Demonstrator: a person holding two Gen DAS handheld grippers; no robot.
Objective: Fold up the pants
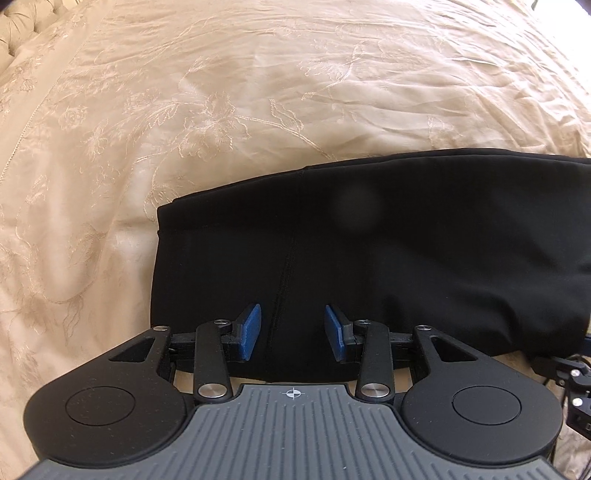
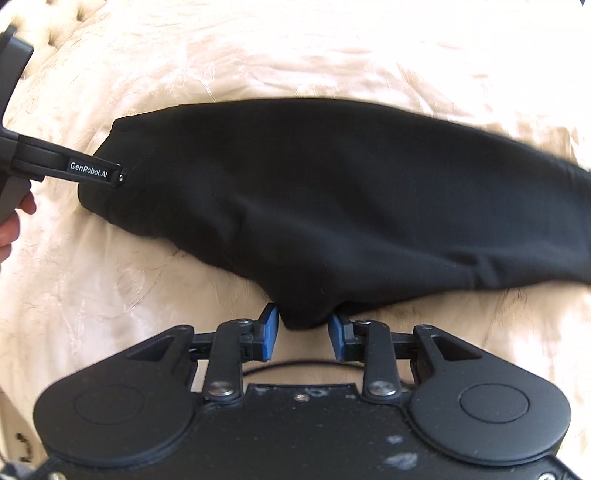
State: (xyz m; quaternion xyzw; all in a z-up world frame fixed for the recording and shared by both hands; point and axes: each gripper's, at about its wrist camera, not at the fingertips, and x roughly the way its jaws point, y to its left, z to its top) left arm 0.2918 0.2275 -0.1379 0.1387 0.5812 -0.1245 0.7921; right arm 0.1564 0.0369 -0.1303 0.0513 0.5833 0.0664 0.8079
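Observation:
Black pants (image 1: pixel 388 240) lie folded lengthwise on a cream embroidered bedspread (image 1: pixel 221 92). In the left wrist view my left gripper (image 1: pixel 293 330) hovers over the near edge of the pants close to their left end. Its blue pads (image 1: pixel 251 330) stand apart with nothing pinched between them. In the right wrist view the near edge of the pants (image 2: pixel 332 192) is drawn into a peak. My right gripper (image 2: pixel 303 332) is shut on that peak of fabric. The left gripper's side (image 2: pixel 92 170) shows over the left end of the pants.
The bedspread (image 2: pixel 92 295) spreads wide on all sides of the pants, wrinkled at the far right. A tufted headboard (image 1: pixel 14 18) shows at the far left corner. A person's hand (image 2: pixel 11 225) holds the left gripper's handle at the left edge.

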